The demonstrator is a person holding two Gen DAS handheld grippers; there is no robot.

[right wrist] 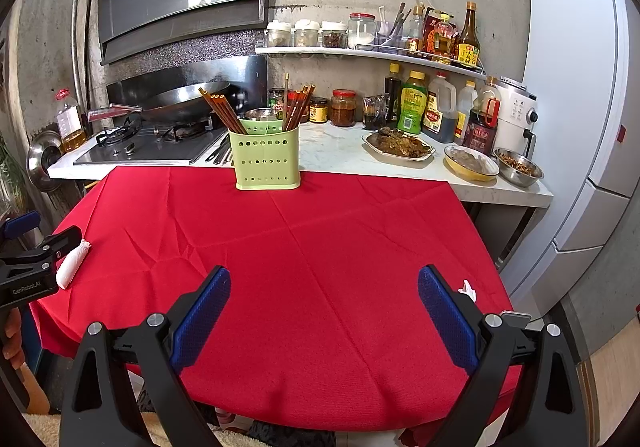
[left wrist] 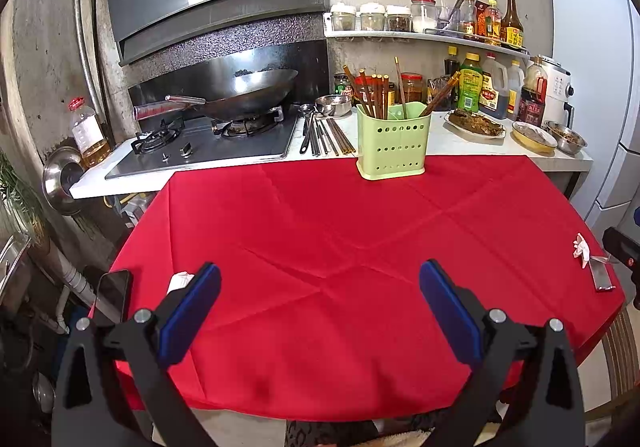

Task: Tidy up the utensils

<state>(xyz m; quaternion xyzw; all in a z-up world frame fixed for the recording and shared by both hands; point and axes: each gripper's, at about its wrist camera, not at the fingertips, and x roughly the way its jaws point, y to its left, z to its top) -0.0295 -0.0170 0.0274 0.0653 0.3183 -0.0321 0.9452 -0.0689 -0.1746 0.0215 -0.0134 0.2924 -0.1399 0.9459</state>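
— Fingers first: how do they stand?
— Both pairs are spread wide with nothing between them. The left gripper [left wrist: 320, 287] and the right gripper [right wrist: 324, 291] each hang above the near part of the red tablecloth [left wrist: 320, 215], blue pads facing inward.
— And the utensils?
— Brown chopsticks [left wrist: 370, 93] stand upright and leaning in a green perforated holder [left wrist: 394, 145], which sits at the far edge of the cloth, against the white counter [left wrist: 452, 141]. More loose utensils [left wrist: 324, 133], metal spoons and chopsticks, lie flat on the counter just left of the holder, beside the gas stove [left wrist: 200, 145].
— What's around that?
— A wok [left wrist: 244, 93] rests on the right burner. Right of the holder, a plate of cooked food [left wrist: 476, 123], a yellow dish [left wrist: 534, 136] and a steel bowl [left wrist: 566, 137] line the counter, with sauce bottles behind. A dark phone [left wrist: 114, 293] lies at the cloth's left edge, and a crumpled white tissue [left wrist: 581, 246] near its right edge.
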